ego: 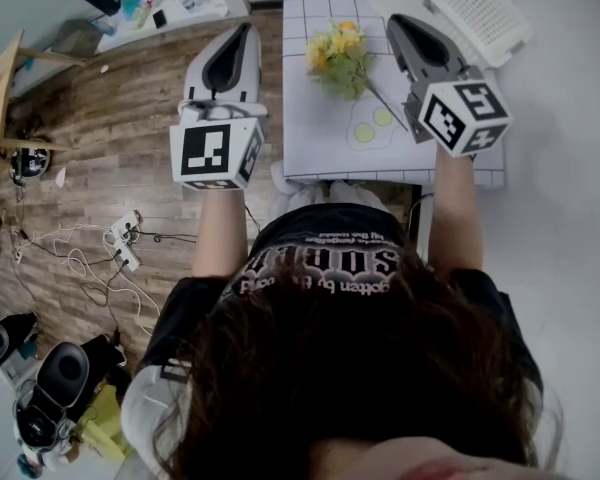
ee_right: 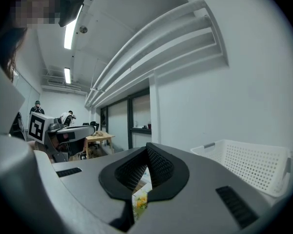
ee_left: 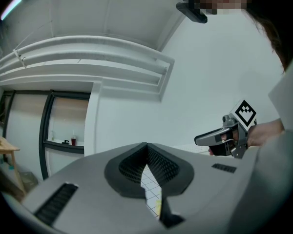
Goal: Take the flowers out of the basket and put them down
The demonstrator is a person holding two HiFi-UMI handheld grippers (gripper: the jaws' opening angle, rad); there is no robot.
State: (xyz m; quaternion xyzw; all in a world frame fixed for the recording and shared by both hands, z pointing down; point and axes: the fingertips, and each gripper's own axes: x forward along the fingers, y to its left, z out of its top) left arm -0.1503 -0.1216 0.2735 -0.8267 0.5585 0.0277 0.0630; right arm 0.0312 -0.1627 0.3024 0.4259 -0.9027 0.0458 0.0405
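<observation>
1. Both claws are pressed together with nothing in them. My left gripper (ee_left: 146,146) shows its ribbed pads meeting at the tip, and my right gripper (ee_right: 147,147) shows the same.
2. The flowers (ego: 338,56) lie on the table (ego: 315,153), on the gridded cloth. They are outside the white basket (ego: 472,8), which sits at the far right corner, well apart from them.
3. In the head view the bunch sits between my two claws, lower than both. It is just beside the right gripper's inner flank and further from the left, which hangs off the table's left edge over the wooden floor.
4. The right gripper view shows a sliver of yellow bloom below its jaws, so the bunch is down and slightly ahead of that claw.
5. I cannot tell which way the stems run.
6. My judgement: the flowers already look put down, so any further handling suits the right claw, which would have to open and dip.
</observation>
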